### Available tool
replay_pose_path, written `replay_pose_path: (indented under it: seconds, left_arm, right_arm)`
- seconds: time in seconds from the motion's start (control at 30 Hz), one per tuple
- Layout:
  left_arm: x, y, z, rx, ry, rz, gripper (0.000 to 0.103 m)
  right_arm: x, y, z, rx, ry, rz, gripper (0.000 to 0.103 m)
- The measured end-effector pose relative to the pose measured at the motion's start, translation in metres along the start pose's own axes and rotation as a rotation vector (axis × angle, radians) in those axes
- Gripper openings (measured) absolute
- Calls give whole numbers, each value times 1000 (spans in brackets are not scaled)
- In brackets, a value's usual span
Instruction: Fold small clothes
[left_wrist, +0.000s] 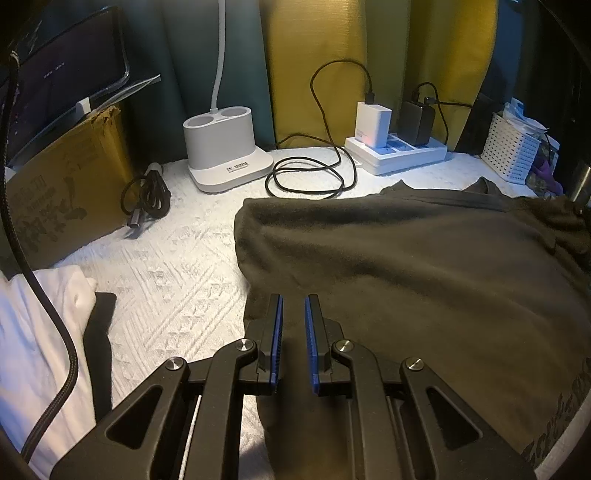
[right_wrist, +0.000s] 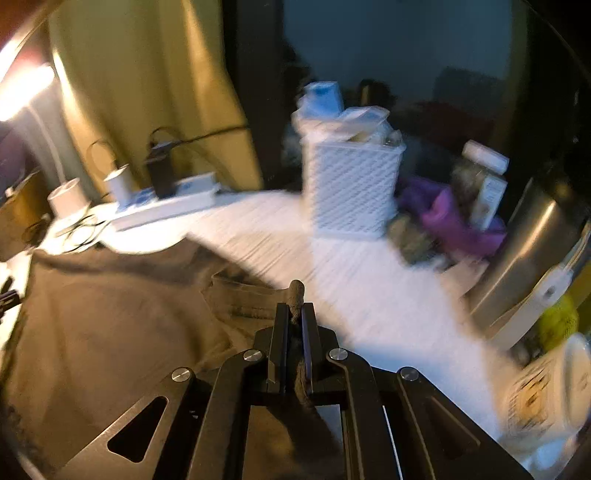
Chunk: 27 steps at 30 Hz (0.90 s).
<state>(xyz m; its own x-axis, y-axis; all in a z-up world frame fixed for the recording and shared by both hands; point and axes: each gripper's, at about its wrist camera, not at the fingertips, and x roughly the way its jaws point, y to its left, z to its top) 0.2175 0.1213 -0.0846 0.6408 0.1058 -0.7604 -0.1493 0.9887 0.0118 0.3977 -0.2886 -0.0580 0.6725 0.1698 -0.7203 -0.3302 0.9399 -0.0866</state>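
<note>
Colours and patterns, by item:

- Garment (left_wrist: 424, 266): dark olive-brown, plain; pale lettering along one edge.
- Bench cover (left_wrist: 173, 280): white, embossed with geometric diamond and stripe relief.
- Left gripper (left_wrist: 293, 306): black body, blue pads, silver pivot screws.
- Right gripper (right_wrist: 295, 314): black body, silver pivot screws.
- Curtains (left_wrist: 314, 55): alternating mustard yellow and dark teal panels.
- Lamp base (left_wrist: 225, 147): white.
- Power strip (left_wrist: 399, 153): white with blue socket faces.
- Basket (right_wrist: 351, 188): white lattice.
- Cardboard box (left_wrist: 70, 184): brown with dark print.
- Folded cloth (left_wrist: 40, 332): white.
- Bag (right_wrist: 454, 218): purple.
</note>
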Motion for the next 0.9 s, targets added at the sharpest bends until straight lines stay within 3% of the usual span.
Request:
replay_pose_path:
  seconds: [0.1, 0.27, 0.37, 0.43, 0.57, 0.7, 0.83, 0.9]
  left_arm:
    - [4, 2, 3, -7, 0, 7, 11]
    - [12, 3, 8, -19, 11, 17, 11]
    - [14, 5, 8, -26, 19, 24, 11]
    - [18, 7, 8, -34, 28, 29, 11]
    - [23, 12, 11, -43, 35, 34, 11]
    - [22, 18, 18, -50, 34, 29, 12]
    - [13, 22, 20, -75, 16, -9, 35]
    - [10, 20, 18, -70, 19, -23, 35]
  right_arm:
    - [17, -13, 11, -47, -24, -82, 6]
    - [77, -38, 5, -57, 72, -106, 6]
    - [85, -36, 5, -71, 86, -124, 7]
    - [87, -36, 7, -91, 93, -161, 20]
    - [84, -43, 7, -87, 92, -224, 59]
    - [68, -52, 7, -71, 96, -244, 61]
    - [47, -48, 6, -75, 86, -247, 61]
    - [34, -44, 3, -63, 79, -236, 61]
